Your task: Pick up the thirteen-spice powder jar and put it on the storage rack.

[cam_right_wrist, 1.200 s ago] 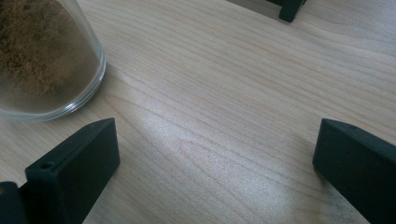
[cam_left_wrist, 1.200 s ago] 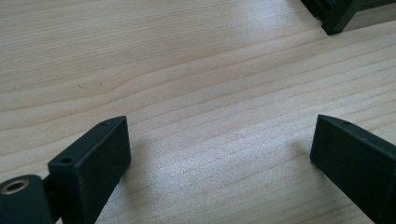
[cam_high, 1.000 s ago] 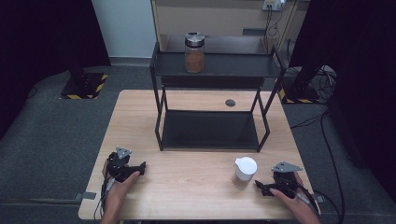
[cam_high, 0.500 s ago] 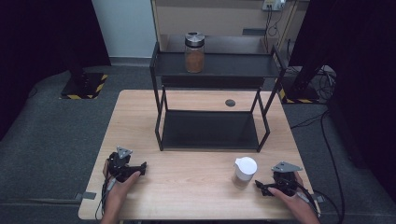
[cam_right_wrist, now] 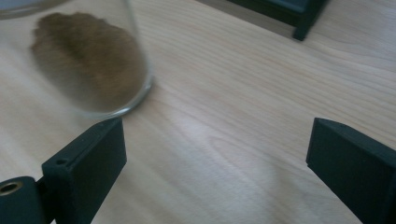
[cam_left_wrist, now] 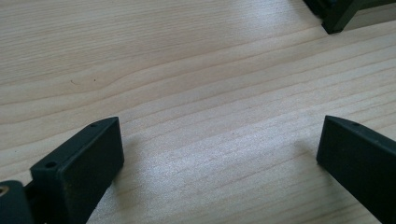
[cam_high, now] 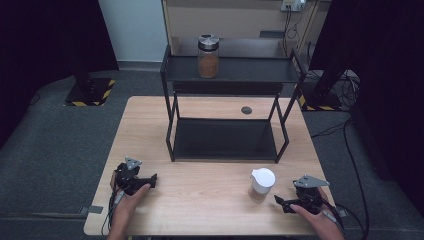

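Note:
A glass jar with a white lid point(cam_high: 261, 184) stands on the wooden table point(cam_high: 210, 200) near the front right; its brown contents point(cam_right_wrist: 88, 60) show at the upper left of the right gripper view. My right gripper point(cam_high: 280, 202) rests just right of it, open, jaws wide apart with nothing between them point(cam_right_wrist: 215, 154). My left gripper point(cam_high: 150, 180) lies at the front left, open over bare wood point(cam_left_wrist: 219, 149). A second jar with a dark lid point(cam_high: 208, 56) and brown contents stands on the top shelf of the black rack point(cam_high: 225, 75).
The black two-level rack stands mid-table, its lower shelf point(cam_high: 225, 139) bare. A small dark round spot point(cam_high: 246, 110) lies on the table behind it. A rack foot point(cam_left_wrist: 336, 18) is near the left gripper. Dark floor and cables surround the table.

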A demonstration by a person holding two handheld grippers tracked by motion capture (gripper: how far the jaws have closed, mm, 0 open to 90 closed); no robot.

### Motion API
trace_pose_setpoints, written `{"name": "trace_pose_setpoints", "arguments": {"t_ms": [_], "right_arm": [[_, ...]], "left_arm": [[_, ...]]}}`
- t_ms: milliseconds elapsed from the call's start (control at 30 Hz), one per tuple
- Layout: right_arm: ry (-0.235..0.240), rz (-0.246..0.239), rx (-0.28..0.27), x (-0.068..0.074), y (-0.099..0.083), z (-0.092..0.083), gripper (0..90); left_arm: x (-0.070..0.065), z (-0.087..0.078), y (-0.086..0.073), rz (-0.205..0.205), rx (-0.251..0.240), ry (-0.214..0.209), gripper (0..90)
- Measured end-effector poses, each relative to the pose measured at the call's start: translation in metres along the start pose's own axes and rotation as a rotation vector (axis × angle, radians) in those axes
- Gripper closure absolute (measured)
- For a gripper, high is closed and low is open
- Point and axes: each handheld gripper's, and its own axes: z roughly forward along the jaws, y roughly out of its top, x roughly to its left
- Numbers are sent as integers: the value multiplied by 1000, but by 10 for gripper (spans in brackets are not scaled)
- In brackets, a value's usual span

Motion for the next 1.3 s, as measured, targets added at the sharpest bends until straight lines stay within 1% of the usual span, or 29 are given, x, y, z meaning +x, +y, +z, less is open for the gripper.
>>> {"name": "trace_pose_setpoints", "arguments": {"t_ms": [167, 367, 633, 733, 800, 967, 1167, 1300], "right_arm": [[43, -46, 0, 7, 2, -5, 60], [74, -69, -8, 10, 4, -5, 60], [88, -85, -30, 14, 6, -5, 60], [97, -99, -47, 17, 7, -5, 60], [94, -99, -52, 19, 8, -4, 62], [104, -102, -70, 21, 10, -2, 68], [116, -107, -91, 24, 13, 2, 111], [113, -123, -90, 27, 15, 5, 113]], "left_arm": [[0, 0, 0, 1, 0, -2, 0], [0, 0, 0, 1, 0, -2, 0], [0, 0, 0, 1, 0, -2, 0], [0, 0, 0, 1, 0, -2, 0], [0, 0, 0, 1, 0, -2, 0], [0, 0, 0, 2, 0, -2, 0], [0, 0, 0, 1, 0, -1, 0], [0, 0, 0, 1, 0, -1, 0]]}}
